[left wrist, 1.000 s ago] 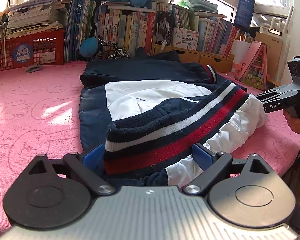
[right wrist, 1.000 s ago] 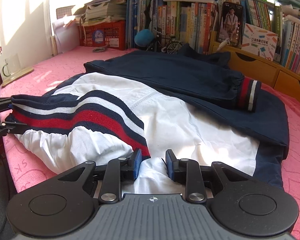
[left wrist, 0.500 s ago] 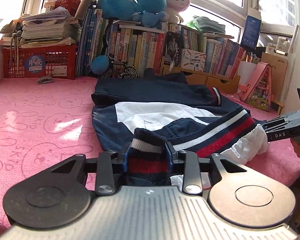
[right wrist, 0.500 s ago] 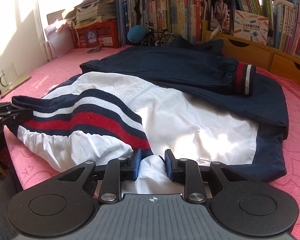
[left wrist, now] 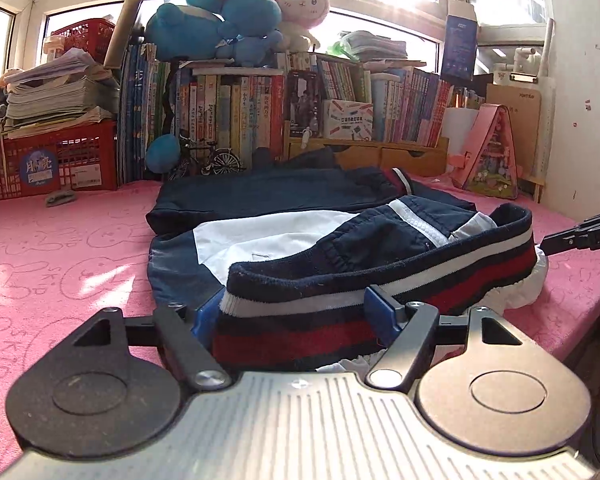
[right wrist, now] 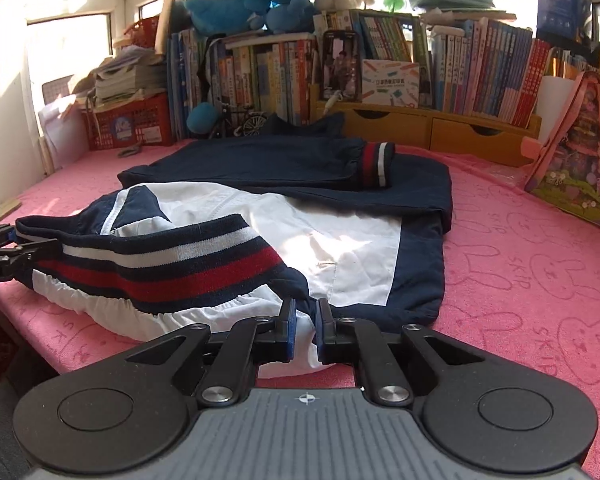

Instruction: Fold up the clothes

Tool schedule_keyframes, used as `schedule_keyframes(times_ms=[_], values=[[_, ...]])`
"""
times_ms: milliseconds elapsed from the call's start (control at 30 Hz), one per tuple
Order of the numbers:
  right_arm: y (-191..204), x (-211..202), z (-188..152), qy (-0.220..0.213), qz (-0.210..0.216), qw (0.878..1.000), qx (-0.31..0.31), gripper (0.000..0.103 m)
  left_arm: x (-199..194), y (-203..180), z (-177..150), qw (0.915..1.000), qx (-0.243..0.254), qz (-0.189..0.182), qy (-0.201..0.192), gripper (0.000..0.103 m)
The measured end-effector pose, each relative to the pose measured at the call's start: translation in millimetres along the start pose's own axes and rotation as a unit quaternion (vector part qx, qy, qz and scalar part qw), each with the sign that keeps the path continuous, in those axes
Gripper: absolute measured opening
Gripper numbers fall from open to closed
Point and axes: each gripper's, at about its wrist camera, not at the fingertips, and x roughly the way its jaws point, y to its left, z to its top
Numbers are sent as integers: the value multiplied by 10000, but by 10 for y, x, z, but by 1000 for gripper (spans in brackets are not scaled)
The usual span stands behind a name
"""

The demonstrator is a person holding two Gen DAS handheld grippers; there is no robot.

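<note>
Right gripper [right wrist: 304, 322] is clamping the near corner of the jacket [right wrist: 340, 248] at its striped hem [right wrist: 172, 264]. Left gripper [left wrist: 292, 316] is straddling the hem's other end, jaws opening, band between them. Jacket is lying on the pink surface [right wrist: 520, 272], one sleeve [right wrist: 300, 160] already folded across; hem fold is just starting, bulk of folding remaining.

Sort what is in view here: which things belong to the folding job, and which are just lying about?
Job:
- jacket
- striped hem
- left hand-held gripper, jaws opening around the hem
- right hand-held gripper, shut on the hem

Lying about:
- books
- plush toys
- red crate
- model bicycle
- pink case
</note>
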Motion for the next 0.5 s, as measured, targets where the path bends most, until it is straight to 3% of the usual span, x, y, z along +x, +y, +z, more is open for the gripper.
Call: schedule_keyframes(times_ms=[67, 133, 167, 200, 333, 433, 500], values=[[-56, -64, 45, -90, 233, 9997, -33, 18, 19, 9, -26, 10000, -3, -31, 45, 72], [-100, -88, 157, -233, 550, 9980, -203, 34, 22, 29, -51, 10000, -45, -44, 67, 70], [-111, -65, 232, -325, 699, 9965, -335, 52, 23, 41, -63, 9999, -73, -50, 76, 70], [-122, -42, 308, -417, 849, 9944, -467, 59, 20, 51, -76, 9999, -108, -61, 83, 70], [-169, 305, 617, -262, 1423, 9870, -706, 59, 12, 82, -133, 9995, -256, -43, 170, 65], [-165, 708, 636, 337, 1762, 9817, -645, 61, 11, 97, -166, 9992, -329, -31, 212, 66], [-157, 965, 611, 734, 1925, 9772, -514, 72, 11, 106, -185, 9991, -362, -32, 220, 66]])
